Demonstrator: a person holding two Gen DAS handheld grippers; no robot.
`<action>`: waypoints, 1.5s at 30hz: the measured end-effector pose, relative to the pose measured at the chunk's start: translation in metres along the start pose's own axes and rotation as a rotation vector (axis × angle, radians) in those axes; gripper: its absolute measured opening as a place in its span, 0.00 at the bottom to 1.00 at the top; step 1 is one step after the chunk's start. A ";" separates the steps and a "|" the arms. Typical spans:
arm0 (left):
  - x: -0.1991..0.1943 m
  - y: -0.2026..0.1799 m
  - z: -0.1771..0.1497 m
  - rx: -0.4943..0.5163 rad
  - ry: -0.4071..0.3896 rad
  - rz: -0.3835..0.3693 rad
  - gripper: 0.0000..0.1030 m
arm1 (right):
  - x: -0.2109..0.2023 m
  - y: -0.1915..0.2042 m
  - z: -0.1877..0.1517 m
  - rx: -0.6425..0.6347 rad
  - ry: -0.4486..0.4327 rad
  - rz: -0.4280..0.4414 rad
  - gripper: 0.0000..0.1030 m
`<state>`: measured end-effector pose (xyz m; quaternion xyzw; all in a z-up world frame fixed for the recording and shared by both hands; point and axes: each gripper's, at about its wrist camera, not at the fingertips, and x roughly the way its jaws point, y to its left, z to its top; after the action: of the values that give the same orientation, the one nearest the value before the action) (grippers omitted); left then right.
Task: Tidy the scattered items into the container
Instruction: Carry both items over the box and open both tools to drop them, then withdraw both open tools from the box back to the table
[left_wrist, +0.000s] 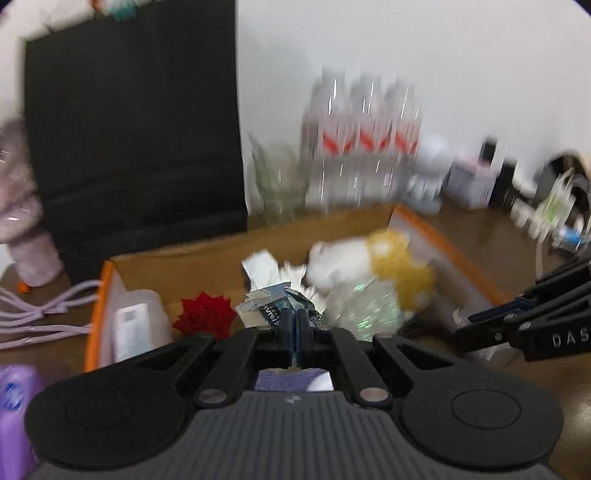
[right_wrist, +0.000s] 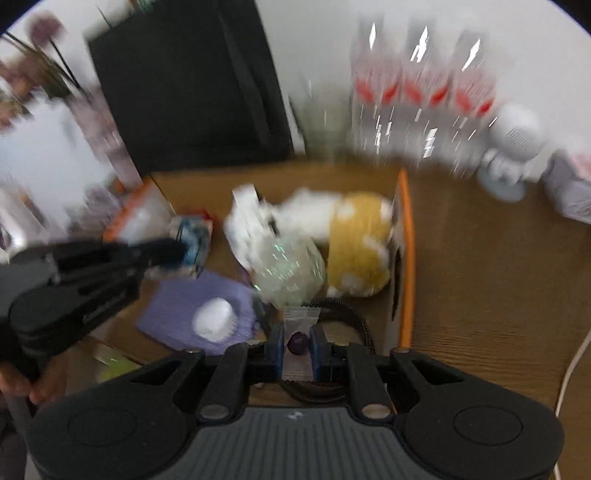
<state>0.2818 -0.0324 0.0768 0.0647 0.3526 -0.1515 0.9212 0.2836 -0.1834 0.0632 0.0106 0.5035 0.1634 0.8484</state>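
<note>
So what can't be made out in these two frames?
- Bottles: labels unreadable in both views, motion blur.
- Crumpled packet in the left gripper: print smeared, partly behind the fingers.
- Purple item in the right gripper's clear bag: too small to identify.
- Purple object: cut off by the left view's edge.

Black left gripper (left_wrist: 294, 325) with blue pads, 2 silver pivots, ribbed grey body.

One cardboard box (right_wrist: 404, 236) with orange rim. Inside: one white-and-yellow plush toy (right_wrist: 354, 236), one iridescent clear ball (right_wrist: 291, 273), one purple cloth (right_wrist: 218, 295), one red rose (left_wrist: 205, 314). Three clear bottles (right_wrist: 421, 96) with red labels behind. Two grippers: left gripper (left_wrist: 293, 323), right gripper (right_wrist: 298, 343).
</note>
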 end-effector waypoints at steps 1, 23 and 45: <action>0.011 0.001 0.002 0.001 0.030 0.000 0.03 | 0.012 0.000 0.006 -0.004 0.041 -0.007 0.13; -0.066 0.040 0.025 -0.213 0.224 0.092 0.67 | -0.051 0.019 0.026 -0.002 0.006 -0.072 0.78; -0.157 -0.034 -0.060 -0.083 -0.381 0.404 1.00 | -0.093 0.058 -0.080 -0.043 -0.638 -0.114 0.88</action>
<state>0.1217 -0.0146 0.1367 0.0663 0.1590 0.0405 0.9842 0.1587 -0.1674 0.1136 0.0150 0.2084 0.1145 0.9712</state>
